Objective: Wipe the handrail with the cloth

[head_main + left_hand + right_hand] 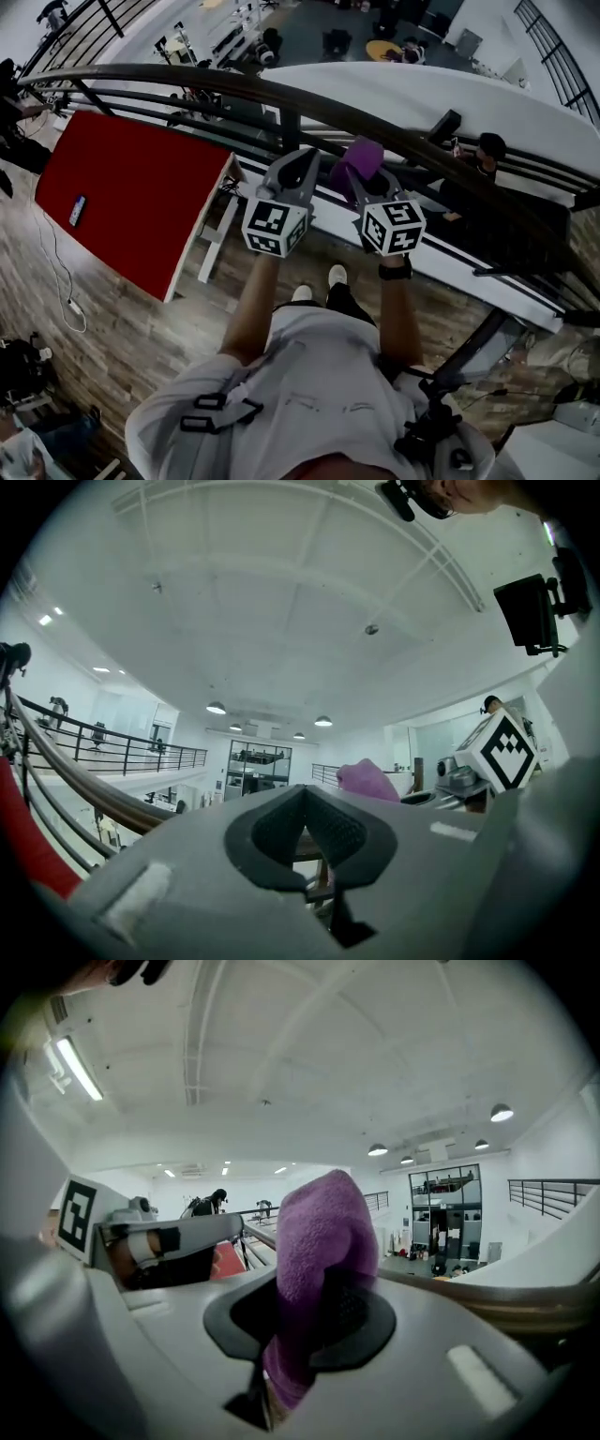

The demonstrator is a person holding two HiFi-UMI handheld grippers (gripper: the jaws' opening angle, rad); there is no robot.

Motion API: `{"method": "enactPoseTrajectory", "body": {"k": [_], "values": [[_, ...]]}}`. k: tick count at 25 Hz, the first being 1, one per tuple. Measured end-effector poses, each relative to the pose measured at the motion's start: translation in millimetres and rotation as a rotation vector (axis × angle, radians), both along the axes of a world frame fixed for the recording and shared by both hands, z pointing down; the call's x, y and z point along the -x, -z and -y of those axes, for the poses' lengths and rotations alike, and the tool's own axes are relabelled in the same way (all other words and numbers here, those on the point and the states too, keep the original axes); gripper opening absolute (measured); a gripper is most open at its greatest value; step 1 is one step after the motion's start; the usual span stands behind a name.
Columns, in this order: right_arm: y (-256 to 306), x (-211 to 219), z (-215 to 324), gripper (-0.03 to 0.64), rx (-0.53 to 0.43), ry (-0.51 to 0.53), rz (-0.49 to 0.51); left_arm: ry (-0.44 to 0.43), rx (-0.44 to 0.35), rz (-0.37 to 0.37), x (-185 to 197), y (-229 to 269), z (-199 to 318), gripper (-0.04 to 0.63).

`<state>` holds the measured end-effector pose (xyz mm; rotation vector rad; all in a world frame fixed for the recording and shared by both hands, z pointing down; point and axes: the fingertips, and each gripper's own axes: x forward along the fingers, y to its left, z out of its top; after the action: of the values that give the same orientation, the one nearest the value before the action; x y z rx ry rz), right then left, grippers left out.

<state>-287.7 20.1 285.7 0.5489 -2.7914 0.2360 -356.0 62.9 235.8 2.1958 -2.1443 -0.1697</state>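
Purple cloth in right claw, near handrail; left claw closed.

Handrail: crosses in front of you, beyond your 2 grippers.
Cloth: between your right gripper's jaws, near the handrail.
Left gripper: just left of the cloth.
Bench: below, at your left.
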Motion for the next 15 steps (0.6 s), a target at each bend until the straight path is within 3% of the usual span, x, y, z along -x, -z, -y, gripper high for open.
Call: {"method": "enactPoseTrajectory", "body": {"k": [5, 13, 15], "values": [[-1, 71, 44, 0.067, -0.034, 0.106, -0.118, 0.129, 0.022, -0.015, 53, -4, 9, -0.001], [-33, 196, 92, 0.072, 0.054, 0.392, -0.328, 0.252, 0.061, -0.023, 92, -14, 0, -0.002], [-43, 221, 103, 0.072, 0.130, 0.405, -0.359, 0.274, 0.073, -0.028, 98, -18, -6, -0.001]]}}
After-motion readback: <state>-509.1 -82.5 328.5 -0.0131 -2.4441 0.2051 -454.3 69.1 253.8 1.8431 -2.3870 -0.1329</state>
